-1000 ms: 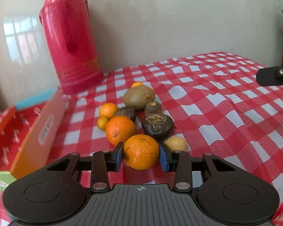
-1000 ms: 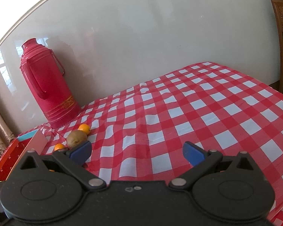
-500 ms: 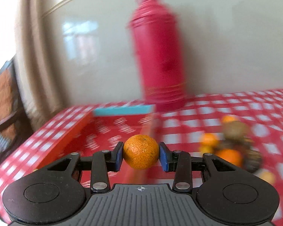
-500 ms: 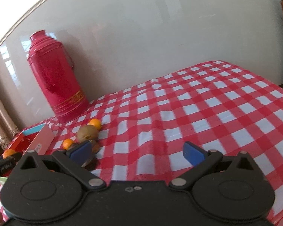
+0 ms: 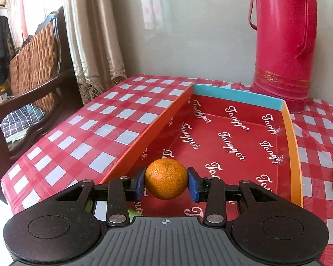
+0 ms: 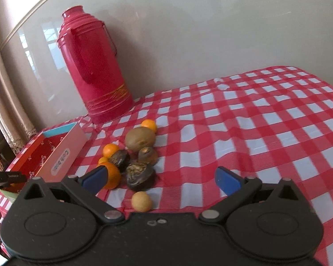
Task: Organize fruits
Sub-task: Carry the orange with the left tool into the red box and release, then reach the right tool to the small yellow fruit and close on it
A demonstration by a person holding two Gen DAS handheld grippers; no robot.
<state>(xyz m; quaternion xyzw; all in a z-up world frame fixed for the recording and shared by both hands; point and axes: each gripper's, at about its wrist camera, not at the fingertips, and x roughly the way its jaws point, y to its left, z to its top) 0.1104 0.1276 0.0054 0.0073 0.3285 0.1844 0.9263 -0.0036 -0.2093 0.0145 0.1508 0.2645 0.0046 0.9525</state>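
Observation:
My left gripper [image 5: 165,183] is shut on an orange mandarin [image 5: 166,178] and holds it above the near end of the red box [image 5: 230,137], which has orange side walls and a blue far wall. My right gripper [image 6: 161,179] is open and empty, above the fruit pile on the checked cloth. The pile holds a kiwi [image 6: 140,138], several small oranges [image 6: 110,150], dark wrinkled fruits [image 6: 140,175] and a small pale round fruit [image 6: 141,201] nearest me. The box also shows at the left of the right wrist view [image 6: 62,153].
A tall red thermos [image 5: 282,42] stands behind the box by the wall, also in the right wrist view [image 6: 95,66]. A wooden wicker chair [image 5: 31,71] stands off the table's left edge. Red checked cloth [image 6: 255,133] stretches to the right of the pile.
My left gripper has swung left from the fruit pile to above the red box, carrying the mandarin. My right gripper has moved closer to the pile, still open.

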